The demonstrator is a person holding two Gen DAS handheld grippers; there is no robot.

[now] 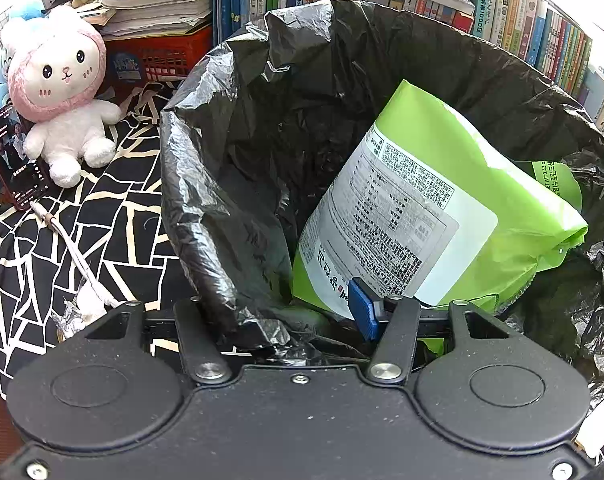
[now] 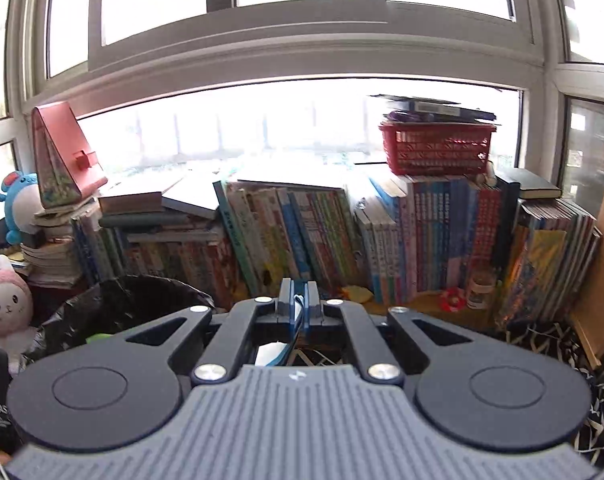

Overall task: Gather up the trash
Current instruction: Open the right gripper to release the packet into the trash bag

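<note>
1. The left tongs (image 1: 302,320) are seen gripping the near rim of a black bin liner (image 1: 229,184) — crumpled plastic is pinched between the jaws, which stand at a narrow-to-middling gap.

2. Inside the liner, a green snack bag (image 1: 442,208) is shown leaning against the far right wall, its white printed label turned toward the camera; its lower edge lies just beyond one blue pad (image 1: 362,312) of the left tongs, whether touching cannot be told.

3. The right tongs (image 2: 297,304) are pictured pressed together on a thin piece of white and blue wrapper (image 2: 275,352), which hangs down between the jaws toward the camera.

4. In the right wrist view the lined bin (image 2: 121,304) is seen low at the left, beside and below the right tongs — well apart from the wrapper held there.

5. A black-and-white patterned cloth (image 1: 81,240) is spread over the surface under the bin, with a pink plush toy (image 1: 61,92), a phone (image 1: 13,156) and a white cable (image 1: 81,264) lying on it.

6. Rows of books (image 2: 342,232) and a red basket (image 2: 438,148) are lined up beneath a bright window (image 2: 293,40).
</note>
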